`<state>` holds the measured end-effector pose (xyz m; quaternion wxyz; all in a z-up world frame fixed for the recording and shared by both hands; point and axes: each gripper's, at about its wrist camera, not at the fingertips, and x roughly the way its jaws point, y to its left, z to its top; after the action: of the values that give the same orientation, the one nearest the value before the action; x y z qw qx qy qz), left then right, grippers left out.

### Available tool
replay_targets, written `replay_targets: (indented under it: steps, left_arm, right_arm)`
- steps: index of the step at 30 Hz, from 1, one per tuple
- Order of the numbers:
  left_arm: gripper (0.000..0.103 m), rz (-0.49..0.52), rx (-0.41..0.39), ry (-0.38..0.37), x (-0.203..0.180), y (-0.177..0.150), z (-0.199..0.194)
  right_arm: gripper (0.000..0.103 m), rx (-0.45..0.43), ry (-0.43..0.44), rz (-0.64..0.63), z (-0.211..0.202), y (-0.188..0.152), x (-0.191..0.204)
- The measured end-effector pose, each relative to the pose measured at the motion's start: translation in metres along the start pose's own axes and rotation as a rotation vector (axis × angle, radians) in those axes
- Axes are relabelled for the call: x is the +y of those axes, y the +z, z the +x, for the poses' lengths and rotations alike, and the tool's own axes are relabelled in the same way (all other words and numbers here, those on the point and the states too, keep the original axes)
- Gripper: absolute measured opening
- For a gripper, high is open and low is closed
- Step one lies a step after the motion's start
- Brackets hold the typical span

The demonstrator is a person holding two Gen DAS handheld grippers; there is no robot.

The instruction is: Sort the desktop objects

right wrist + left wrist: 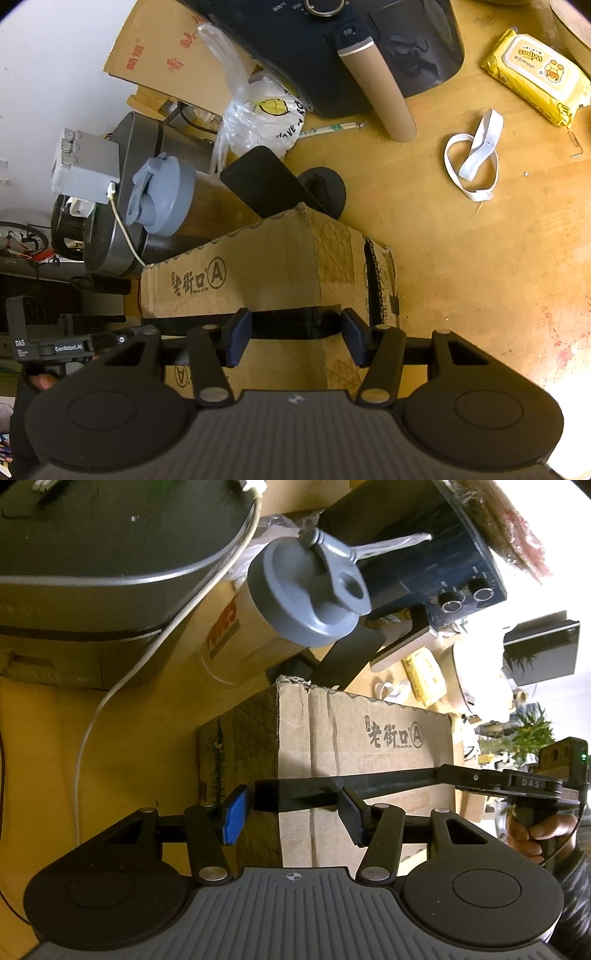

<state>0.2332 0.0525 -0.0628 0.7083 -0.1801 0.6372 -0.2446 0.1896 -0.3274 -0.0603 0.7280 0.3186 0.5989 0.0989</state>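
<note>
A long cardboard box (369, 738) (258, 266), sealed along its top with black tape, lies on the wooden desk. My left gripper (291, 816) hovers over one end, pads a short gap apart astride the box's corner and the tape end, pressing on nothing. Over the opposite end my right gripper (291, 338) stands the same way, the tape running between its pads. Each gripper shows in the other's view: right gripper (532, 782) held by a hand (535, 830), left gripper (55, 343). A shaker bottle with a grey lid (306, 590) (162, 195) stands just behind the box.
A grey cooker (92, 572) with a white cable (92, 720) sits behind left. A dark appliance (332, 55), cardboard tube (380, 85), plastic bag (262, 118) and black stand (266, 181) crowd the back. A white strap (472, 158) and yellow wipes pack (535, 74) lie right.
</note>
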Motion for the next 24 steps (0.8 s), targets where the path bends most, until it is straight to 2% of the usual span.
replay_targets:
  steps: [11,12,13,14,15,16,24]
  left_arm:
    - [0.053,-0.008,-0.003,-0.012,0.0055,-0.0031,0.0064]
    - [0.056,-0.012,-0.002,-0.012,0.0063,-0.0030,0.0067]
    - [0.069,-0.024,0.000,-0.010,0.0072,-0.0021,0.0083]
    - [0.078,-0.031,0.004,0.002,0.0080,-0.0018,0.0091]
    - [0.096,-0.035,-0.003,0.010,0.0085,-0.0021,0.0089]
    - [0.098,-0.039,-0.009,0.017,0.0090,-0.0024,0.0086]
    - [0.098,-0.055,-0.021,0.027,0.0095,-0.0068,0.0049]
  right_arm:
    - [0.054,-0.001,0.009,0.005,0.0063,-0.0018,-0.0065]
    - [0.069,-0.005,0.013,-0.001,0.0064,-0.0018,-0.0061]
    - [0.081,-0.009,0.016,-0.007,0.0065,-0.0019,-0.0057]
    - [0.103,-0.013,0.021,-0.011,0.0067,-0.0015,-0.0056]
    - [0.103,-0.023,0.021,-0.014,0.0065,-0.0026,-0.0051]
    - [0.103,-0.025,0.019,-0.019,0.0067,-0.0034,-0.0040]
    - [0.103,-0.014,0.033,-0.028,0.0091,-0.0082,0.0005]
